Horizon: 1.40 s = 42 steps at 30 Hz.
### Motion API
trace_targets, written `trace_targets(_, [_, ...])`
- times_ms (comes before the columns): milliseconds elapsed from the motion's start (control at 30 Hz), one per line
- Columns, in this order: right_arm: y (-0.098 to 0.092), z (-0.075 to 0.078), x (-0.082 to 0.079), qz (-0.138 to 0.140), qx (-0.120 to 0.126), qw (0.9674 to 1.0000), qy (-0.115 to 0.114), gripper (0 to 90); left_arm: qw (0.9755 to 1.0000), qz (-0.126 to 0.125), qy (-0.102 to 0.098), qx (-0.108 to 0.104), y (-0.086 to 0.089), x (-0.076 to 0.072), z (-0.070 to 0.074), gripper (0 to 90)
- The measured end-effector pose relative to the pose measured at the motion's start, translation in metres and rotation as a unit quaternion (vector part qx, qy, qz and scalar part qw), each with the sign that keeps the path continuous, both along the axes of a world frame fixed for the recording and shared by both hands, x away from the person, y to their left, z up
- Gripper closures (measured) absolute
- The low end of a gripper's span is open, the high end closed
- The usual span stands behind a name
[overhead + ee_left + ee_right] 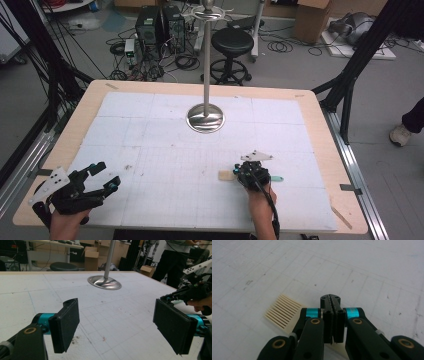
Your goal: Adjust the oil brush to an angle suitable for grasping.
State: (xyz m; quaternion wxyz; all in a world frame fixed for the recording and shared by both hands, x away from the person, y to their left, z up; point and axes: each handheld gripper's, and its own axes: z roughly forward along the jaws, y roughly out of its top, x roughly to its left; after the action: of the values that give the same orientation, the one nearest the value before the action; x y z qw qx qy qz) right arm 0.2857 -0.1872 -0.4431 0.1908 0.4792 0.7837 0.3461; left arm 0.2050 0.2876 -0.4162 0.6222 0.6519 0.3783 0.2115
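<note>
Right gripper at lower centre of its own view, jaws pressed together on the edge of a cream comb lying flat on the white gridded mat, left gripper at lower left of the high view, jaws spread wide with nothing between, steel stand upright at upper centre of the mat.

I'm working in what looks like a lab or test room: computer towers with cables tangled across the grey floor, cardboard boxes, a black stool, and black frame struts around my white gridded table.
</note>
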Motion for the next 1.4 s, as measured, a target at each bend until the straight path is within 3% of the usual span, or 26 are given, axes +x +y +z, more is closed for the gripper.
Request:
trace_targets(300, [-0.005, 0.000, -0.012, 0.022, 0.013, 0.9996, 0.013, 89.3, 1.0000, -0.001, 0.001, 0.001, -0.001, 0.000, 0.000, 21.7])
trace_targets(467, [-0.007, 0.001, -0.024, 0.037, 0.023, 0.9990, 0.010, 89.1, 1.0000, -0.001, 0.002, 0.003, -0.001, 0.001, 0.000, 21.7])
trace_targets(533, [-0.015, 0.005, -0.028, 0.031, 0.032, 0.9990, -0.005, 88.8, 1.0000, 0.000, 0.003, 0.001, -0.001, 0.000, 0.000, 21.7])
trace_targets(600, [-0.034, 0.010, -0.031, 0.007, 0.042, 0.9988, -0.025, 89.0, 1.0000, 0.001, 0.003, 0.000, -0.001, 0.000, 0.000, 21.8])
trace_targets(700, [-0.072, 0.013, -0.033, -0.052, 0.039, 0.9970, -0.042, 89.1, 1.0000, 0.000, 0.004, 0.001, -0.001, 0.001, -0.001, 21.7])
trace_targets(833, [-0.117, 0.008, -0.038, -0.130, 0.035, 0.9897, -0.049, 89.1, 1.0000, -0.001, 0.005, 0.003, -0.002, 0.001, -0.001, 21.8])
trace_targets(933, [-0.134, 0.002, -0.039, -0.153, 0.037, 0.9866, -0.044, 89.0, 1.0000, 0.000, 0.005, 0.005, -0.002, 0.001, -0.001, 21.8])
trace_targets(1033, [-0.137, -0.002, -0.038, -0.155, 0.031, 0.9865, -0.043, 88.1, 1.0000, 0.001, 0.005, 0.002, -0.002, 0.001, -0.001, 21.8])
trace_targets(1233, [-0.123, -0.007, -0.033, -0.118, 0.000, 0.9924, -0.033, 89.1, 1.0000, 0.002, 0.004, 0.001, 0.000, 0.001, -0.001, 21.8])
trace_targets(1400, [-0.119, -0.006, -0.036, -0.109, 0.016, 0.9936, -0.023, 89.1, 1.0000, 0.001, 0.004, 0.000, 0.000, 0.001, -0.001, 21.8])
